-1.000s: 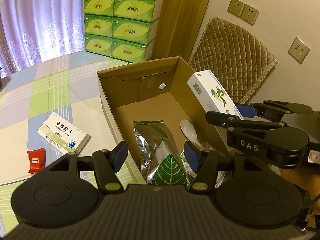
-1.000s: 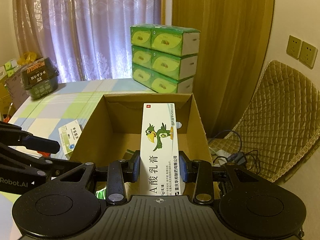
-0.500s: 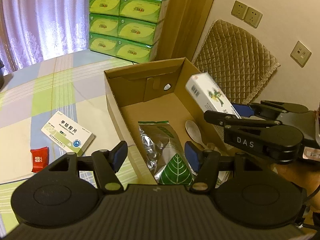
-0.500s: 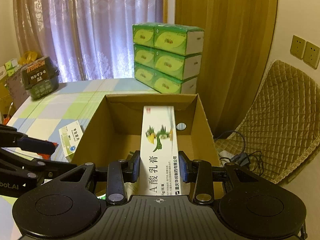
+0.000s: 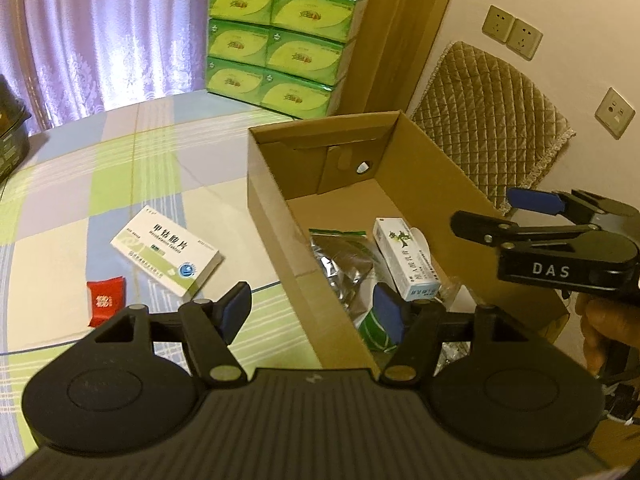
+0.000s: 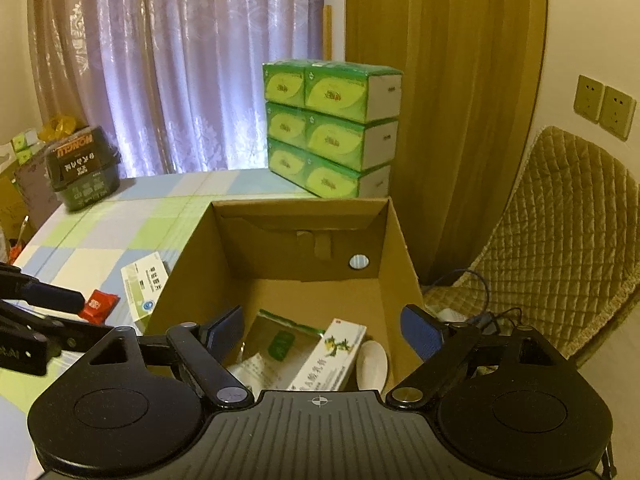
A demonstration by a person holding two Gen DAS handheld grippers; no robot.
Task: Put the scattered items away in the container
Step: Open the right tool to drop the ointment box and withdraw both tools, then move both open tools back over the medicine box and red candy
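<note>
The cardboard box (image 5: 272, 200) stands on the table (image 5: 120, 168), with the foil pouch (image 5: 340, 256), ointment carton (image 5: 408, 260) and spoon (image 6: 372, 364) inside at its near end. Left of it lie the tablet box (image 5: 168, 252) and small packet (image 5: 105, 300). Tissue packs (image 5: 280, 44) are stacked behind.

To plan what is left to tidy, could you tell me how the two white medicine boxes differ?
The bird-print box lies inside the cardboard box, propped on other items; the blue-logo box lies flat on the tablecloth outside. The bird-print box looks narrower, the blue-logo box broader. Both are white cartons with printed text.
</note>
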